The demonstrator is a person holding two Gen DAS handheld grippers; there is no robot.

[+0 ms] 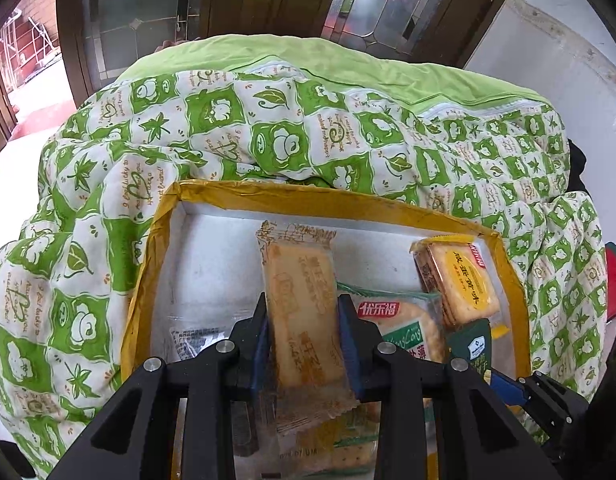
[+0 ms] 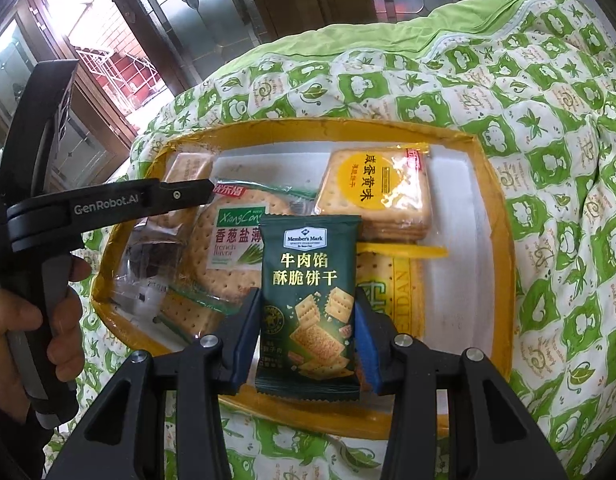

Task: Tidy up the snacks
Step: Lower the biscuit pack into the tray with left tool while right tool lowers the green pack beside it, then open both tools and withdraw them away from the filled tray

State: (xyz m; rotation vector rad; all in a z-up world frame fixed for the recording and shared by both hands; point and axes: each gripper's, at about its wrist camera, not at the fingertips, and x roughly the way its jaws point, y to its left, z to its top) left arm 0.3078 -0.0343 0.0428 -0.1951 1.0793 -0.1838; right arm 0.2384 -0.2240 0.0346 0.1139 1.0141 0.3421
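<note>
My left gripper [image 1: 304, 320] is shut on a tan cracker packet [image 1: 304, 304], held lengthwise over a white box with a yellow-taped rim [image 1: 308, 196]. In the right wrist view one of its fingers [image 2: 176, 196] reaches in from the left with that tan packet [image 2: 192, 166] at its tip. My right gripper [image 2: 308, 320] is shut on a dark green biscuit packet [image 2: 308, 304], upright above the box's near edge [image 2: 495, 240]. In the box lie a yellow-label cracker packet [image 2: 375, 192], a green scallion cracker packet [image 2: 232, 240] and a yellow packet [image 2: 387, 288].
The box rests on a green and white patterned quilt [image 1: 268, 128] that bulges behind it. A person's hand [image 2: 12, 320] grips the left tool's handle. A small clear packet with dark filling [image 2: 148, 256] lies in the box's left end. Wooden glazed doors stand beyond.
</note>
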